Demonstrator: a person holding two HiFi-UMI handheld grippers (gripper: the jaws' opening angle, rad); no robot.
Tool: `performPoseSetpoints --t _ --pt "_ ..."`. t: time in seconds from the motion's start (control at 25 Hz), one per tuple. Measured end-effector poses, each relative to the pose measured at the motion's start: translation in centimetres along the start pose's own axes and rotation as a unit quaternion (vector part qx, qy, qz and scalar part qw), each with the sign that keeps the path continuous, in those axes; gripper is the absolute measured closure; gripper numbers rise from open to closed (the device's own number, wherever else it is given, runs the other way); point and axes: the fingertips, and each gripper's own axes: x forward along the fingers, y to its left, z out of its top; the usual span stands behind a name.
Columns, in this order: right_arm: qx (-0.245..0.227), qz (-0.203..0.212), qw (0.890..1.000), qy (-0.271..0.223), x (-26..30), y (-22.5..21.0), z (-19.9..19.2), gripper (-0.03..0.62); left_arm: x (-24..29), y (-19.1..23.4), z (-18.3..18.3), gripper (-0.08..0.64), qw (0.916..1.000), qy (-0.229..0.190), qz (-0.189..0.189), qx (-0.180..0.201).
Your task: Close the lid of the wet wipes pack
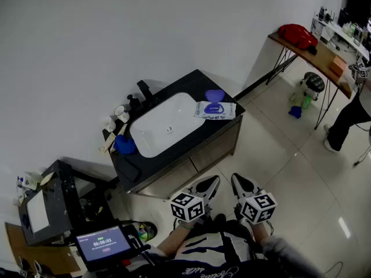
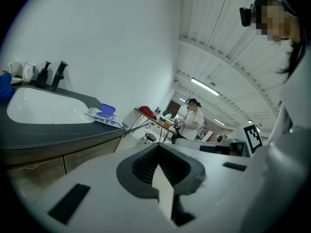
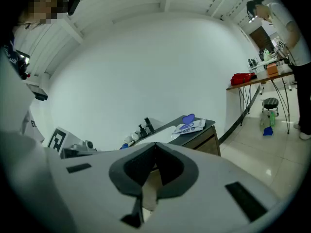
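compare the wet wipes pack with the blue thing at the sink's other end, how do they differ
The wet wipes pack is pale with a blue lid; the blue thing is blue all over.
The pack lies flat with its lid flipped open; the blue thing is a rounded lump.
In the head view the pack lies right of the basin, the blue thing at its left end.
Both rest on the dark counter.
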Motion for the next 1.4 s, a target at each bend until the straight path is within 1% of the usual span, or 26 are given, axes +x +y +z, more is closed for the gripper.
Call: performPoseSetpoints --t 0.24,0.36,0.44,0.52,0.68,0.96,1.2,1.4 --pt "0.006 0.003 1.000 0.006 0.4 -1.0 0.3 0.594 1.0 0.0 0.7 0.560 1.0000 0.005 0.002 0.000" --pt "0.008 0.006 1.000 0.005 0.6 -1.5 0.4 0.594 1.4 0.3 1.0 0.560 1.0000 -0.001 0.008 0.001" --pt "0.007 0.005 1.000 0.004 0.8 -1.8 0.6 0.594 1.6 0.7 1.3 0.560 1.0000 -0.002 0.009 0.000" --pt "0.010 0.003 1.000 0.004 1.6 -2.9 0.7 0.594 2.6 1.7 1.3 0.558 0.9999 0.001 0.012 0.001" --pt "0.020 -0.007 1.000 0.002 3.9 -5.7 1.1 0.594 5.3 4.1 1.9 0.558 0.9999 0.007 0.011 0.000" --pt "0.033 -0.027 0.999 0.000 9.2 -8.7 3.8 0.594 9.2 9.6 5.7 0.560 0.9996 0.023 0.014 0.007" --pt "0.038 -0.039 0.998 -0.005 15.4 -10.6 6.8 0.594 12.4 15.8 9.6 0.560 0.9992 0.037 0.014 0.009" --pt "0.045 -0.053 0.997 -0.012 20.1 -12.4 9.2 0.594 15.0 20.9 12.0 0.560 0.9985 0.052 0.016 0.009"
